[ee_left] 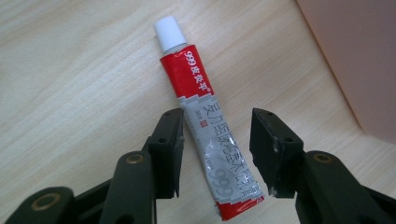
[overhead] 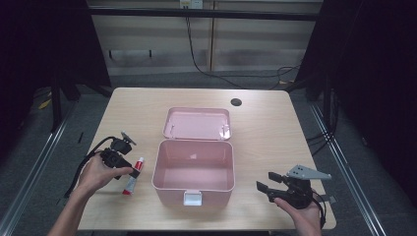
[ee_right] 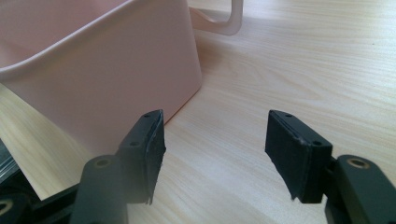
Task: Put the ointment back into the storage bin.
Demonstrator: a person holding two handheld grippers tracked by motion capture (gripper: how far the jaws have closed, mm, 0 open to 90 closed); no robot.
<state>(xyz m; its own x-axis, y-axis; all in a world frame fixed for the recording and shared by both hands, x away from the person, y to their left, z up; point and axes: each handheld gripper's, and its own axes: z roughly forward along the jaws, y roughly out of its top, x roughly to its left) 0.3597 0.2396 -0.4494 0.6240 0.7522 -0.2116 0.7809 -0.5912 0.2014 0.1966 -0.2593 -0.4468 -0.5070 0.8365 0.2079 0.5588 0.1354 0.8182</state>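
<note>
Altogether one tube (ee_left: pixel 210 135) between left hand-held gripper's (ee_left: pixel 217 154) spread jaws, right hand-held gripper (ee_right: pixel 217 154) released, one box (overhead: pixel 193 169)

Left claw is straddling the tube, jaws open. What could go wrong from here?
1. The ointment tube lies flat on the table and slants across the left claw; closing may pinch one edge and spin it away.
2. The tube looks soft and creased near its crimped end, so a hard squeeze may crush it.
3. The pink box sits close beside it; lifting sideways could knock its wall.
</note>
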